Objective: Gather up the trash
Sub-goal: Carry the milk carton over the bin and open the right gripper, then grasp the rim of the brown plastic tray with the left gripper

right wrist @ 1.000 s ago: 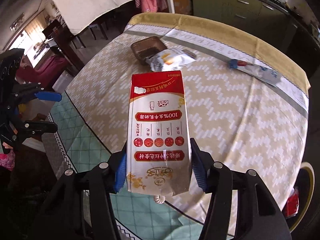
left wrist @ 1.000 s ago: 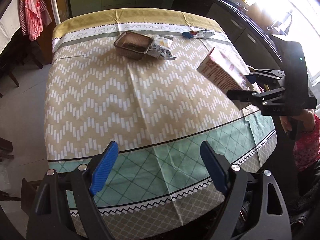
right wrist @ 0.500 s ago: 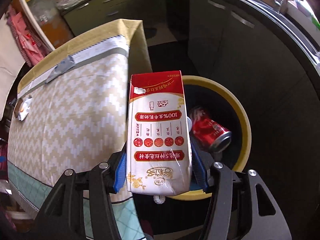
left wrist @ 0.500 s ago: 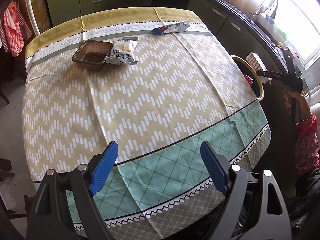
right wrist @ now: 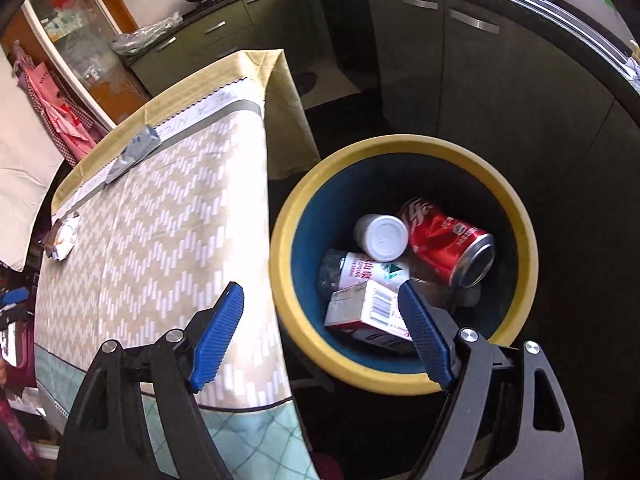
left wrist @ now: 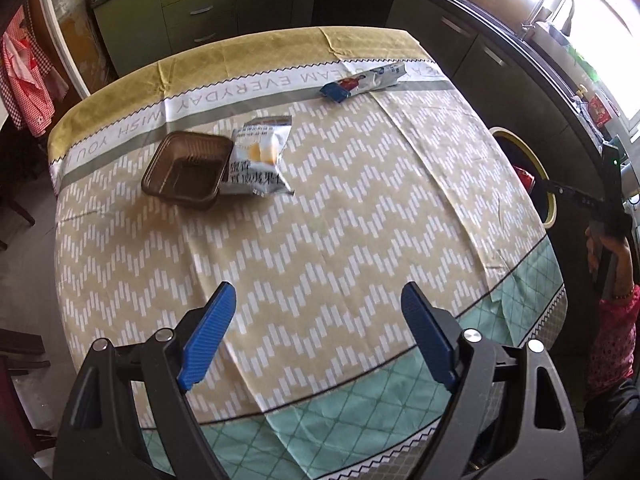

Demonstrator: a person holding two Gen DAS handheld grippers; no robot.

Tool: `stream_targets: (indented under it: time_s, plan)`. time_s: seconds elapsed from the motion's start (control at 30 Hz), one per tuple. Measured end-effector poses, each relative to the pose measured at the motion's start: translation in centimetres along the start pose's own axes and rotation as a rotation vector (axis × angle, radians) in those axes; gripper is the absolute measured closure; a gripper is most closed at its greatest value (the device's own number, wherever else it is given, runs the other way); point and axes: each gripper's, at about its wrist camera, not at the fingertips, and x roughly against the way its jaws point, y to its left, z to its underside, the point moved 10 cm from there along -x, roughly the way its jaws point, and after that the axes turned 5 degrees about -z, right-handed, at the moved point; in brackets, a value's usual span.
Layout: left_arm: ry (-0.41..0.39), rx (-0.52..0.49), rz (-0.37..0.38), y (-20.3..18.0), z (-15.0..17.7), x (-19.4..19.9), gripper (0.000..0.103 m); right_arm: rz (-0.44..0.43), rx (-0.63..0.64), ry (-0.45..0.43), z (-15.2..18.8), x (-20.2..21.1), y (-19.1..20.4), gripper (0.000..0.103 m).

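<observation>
- Our right gripper (right wrist: 320,336) hangs over the bin (right wrist: 400,376); its jaws have just been opening, nothing between them.
- The carton (right wrist: 368,312) lies in the bin beside a can (right wrist: 444,240) and bottle (right wrist: 382,238).
- Our left gripper (left wrist: 316,336) hovers released over the worktop (left wrist: 320,220).
- Left there: tray (left wrist: 186,168), packet (left wrist: 258,162), wrapper (left wrist: 362,82).

Left gripper (left wrist: 318,330): jaws wide apart, nothing between them, pitched steeply downward. Right gripper (right wrist: 322,330): jaws have just been opening, now spread wide, nothing between the pads, angled downward. In the left view, the right hand (left wrist: 610,252) sits at 3 o'clock.
</observation>
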Motion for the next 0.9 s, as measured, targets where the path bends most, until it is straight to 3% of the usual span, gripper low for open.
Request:
stream_targets:
  time_s: [0.13, 0.3, 0.4, 0.7, 0.83, 0.9]
  plan:
    - [0.003, -0.023, 0.006, 0.1, -3.7, -1.4, 0.023, -0.053, -0.001, 0.002, 1.8, 0.4, 1.7, 0.023]
    - [0.037, -0.021, -0.047, 2.6, -6.5, -3.3, 0.023, -0.073, -0.004, 0.011, 3.0, 0.7, 2.1, 0.022]
    - [0.066, -0.031, -0.060, 4.0, -6.7, -4.3, 0.028, -0.077, -0.013, 0.005, 2.9, 0.8, 1.7, 0.022]
    - [0.069, -0.188, -0.134, 7.4, -5.7, -4.6, 0.040, -0.099, -0.022, 0.026, 3.3, 0.3, 1.8, 0.022]
    - [0.082, -0.274, -0.135, 7.6, -5.4, -5.8, 0.058, -0.120, -0.027, 0.034, 3.6, 0.2, 2.3, 0.022]
    - [0.092, -0.333, -0.145, 7.4, -5.1, -6.4, 0.061, -0.120, -0.025, 0.036, 3.6, 0.3, 2.4, 0.022]
